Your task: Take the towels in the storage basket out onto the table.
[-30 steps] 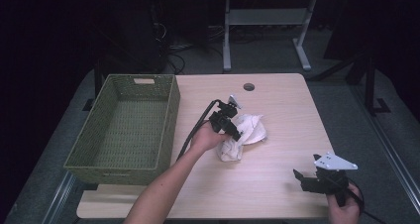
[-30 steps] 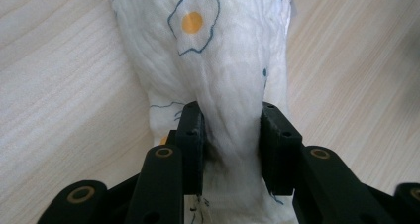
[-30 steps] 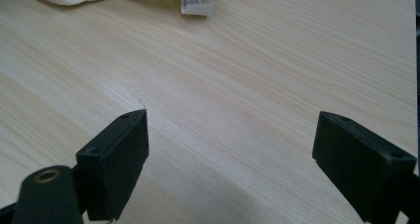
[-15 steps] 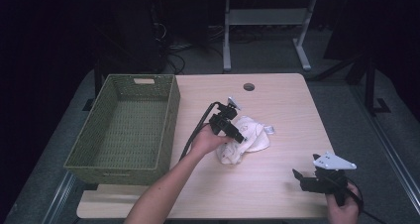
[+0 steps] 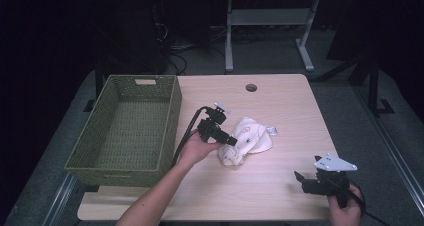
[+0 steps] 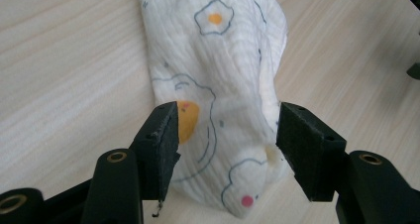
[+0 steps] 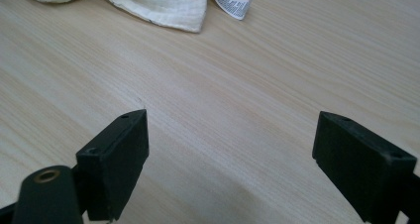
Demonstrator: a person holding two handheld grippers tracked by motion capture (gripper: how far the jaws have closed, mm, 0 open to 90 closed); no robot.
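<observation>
The cloth (image 5: 248, 140) lies bunched on the light wood-grain surface (image 5: 280, 106), near its middle and just right of the woven green basket (image 5: 127, 131). It is a soft, crinkled cream muslin printed with fried eggs and small cartoon outlines, with a white care label (image 7: 229, 3) sticking out at one edge. It looks very light and limp: it should sag and trail from any single pinch, and it will not slip much on the rubbery pads, though a shallow pinch on one layer could let the rest unfold. The thickest fold of the bundle, where several layers stack, seems the surest place to take hold.

The left hand-held gripper (image 6: 225, 135) straddles the near end of the cloth. Its jaws have just been opening, and the black pads now stand apart on either side of the fabric without pressing it, so nothing is held. The right hand-held gripper (image 7: 230, 149) waits near the front right corner of the surface, jaws wide over bare wood, well apart from the cloth.
</observation>
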